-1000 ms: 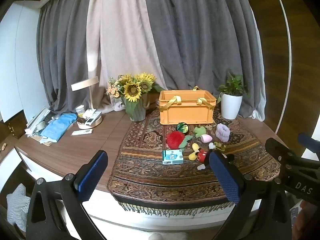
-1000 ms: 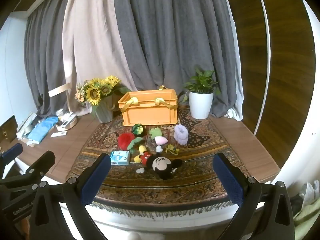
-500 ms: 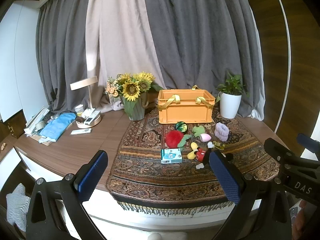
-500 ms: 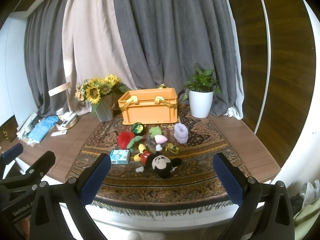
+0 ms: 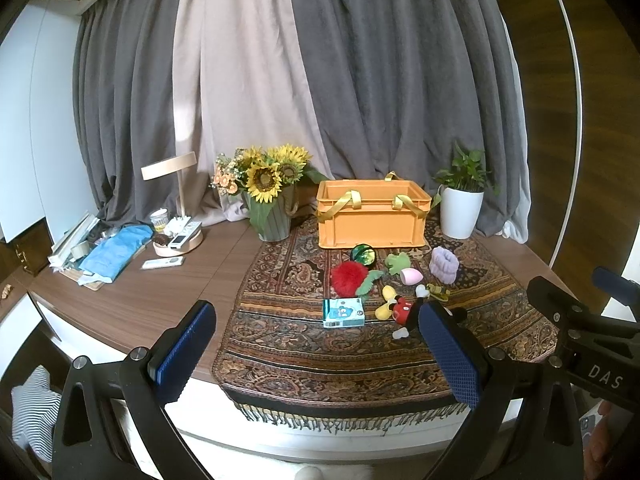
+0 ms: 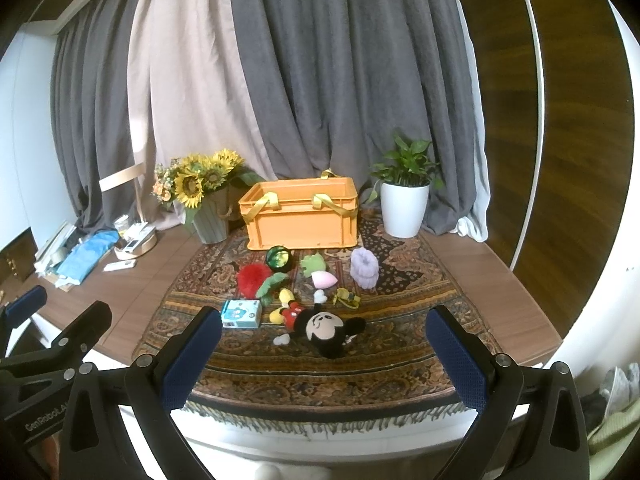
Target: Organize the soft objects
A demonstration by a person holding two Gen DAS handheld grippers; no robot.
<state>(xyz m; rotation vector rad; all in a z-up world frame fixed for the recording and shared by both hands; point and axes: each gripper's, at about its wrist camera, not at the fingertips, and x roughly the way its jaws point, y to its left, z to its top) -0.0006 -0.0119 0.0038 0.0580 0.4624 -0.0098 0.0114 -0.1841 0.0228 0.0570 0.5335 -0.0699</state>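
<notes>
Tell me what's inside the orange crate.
Nothing shows inside the orange crate: only its bare inner back wall and the yellow straps draped over the rim appear. The front wall hides the floor, so small items there can't be ruled out.

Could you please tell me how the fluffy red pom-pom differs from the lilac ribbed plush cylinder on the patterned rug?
The fluffy red pom-pom is round and shaggy; the lilac ribbed plush cylinder is ridged and stands taller. The pom-pom lies left of the toy cluster, touching a green plush piece; the cylinder stands apart, right. Both rest on the patterned rug, before the orange crate.
</notes>
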